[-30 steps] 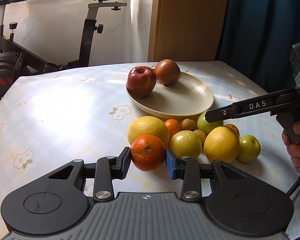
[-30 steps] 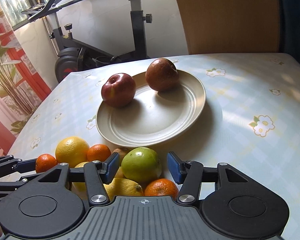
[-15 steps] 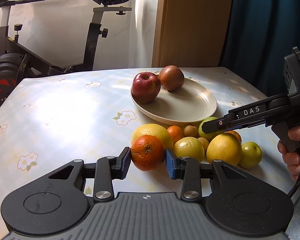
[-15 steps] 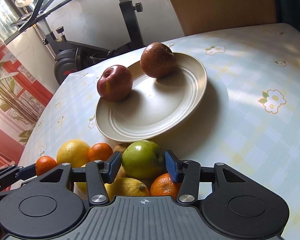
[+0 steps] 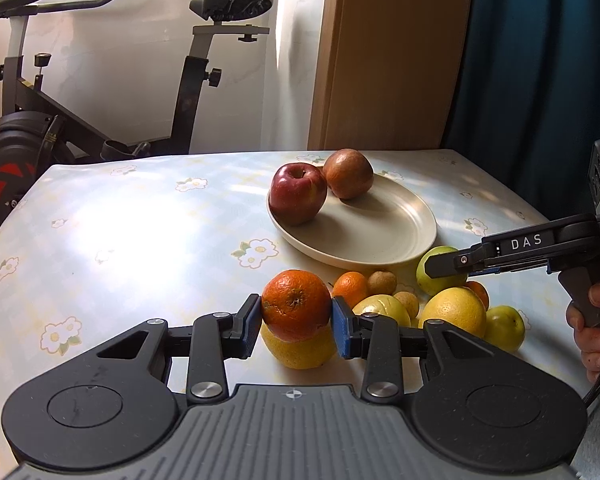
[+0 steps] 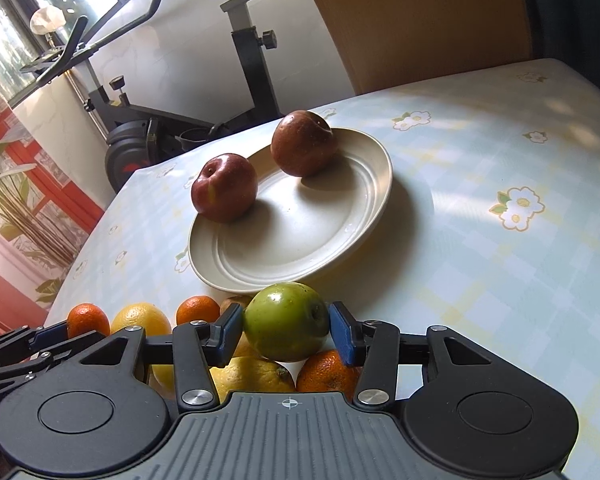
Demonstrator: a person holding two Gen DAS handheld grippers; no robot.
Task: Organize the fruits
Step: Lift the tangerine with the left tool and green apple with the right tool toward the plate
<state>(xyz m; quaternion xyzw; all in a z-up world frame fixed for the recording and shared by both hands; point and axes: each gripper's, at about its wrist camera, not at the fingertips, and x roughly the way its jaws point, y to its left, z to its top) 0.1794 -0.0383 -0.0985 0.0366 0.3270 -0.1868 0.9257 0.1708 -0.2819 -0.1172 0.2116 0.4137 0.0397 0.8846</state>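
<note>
My left gripper [image 5: 296, 322] is shut on an orange [image 5: 296, 304], held in front of a large yellow citrus [image 5: 300, 350]. In the right wrist view my right gripper [image 6: 286, 334] is shut on a green apple [image 6: 286, 320], both blue pads touching its sides, just before the plate's near rim. A cream plate [image 5: 380, 236] carries a red apple [image 5: 298, 194] and a brownish apple [image 5: 348, 174]. In the left wrist view the right gripper's fingers [image 5: 444, 266] reach in from the right over the green apple [image 5: 432, 284].
Loose fruit lies in front of the plate: a yellow citrus [image 5: 454, 312], a small orange [image 5: 350, 286], small brown fruits [image 5: 382, 282] and a green fruit [image 5: 504, 326]. An exercise bike [image 5: 40, 120] stands beyond the floral tablecloth [image 5: 140, 232]. A hand [image 5: 592, 320] holds the right gripper.
The right gripper's pads have closed in on the green apple and its view has rolled a little. The left gripper keeps its grip on the orange.
</note>
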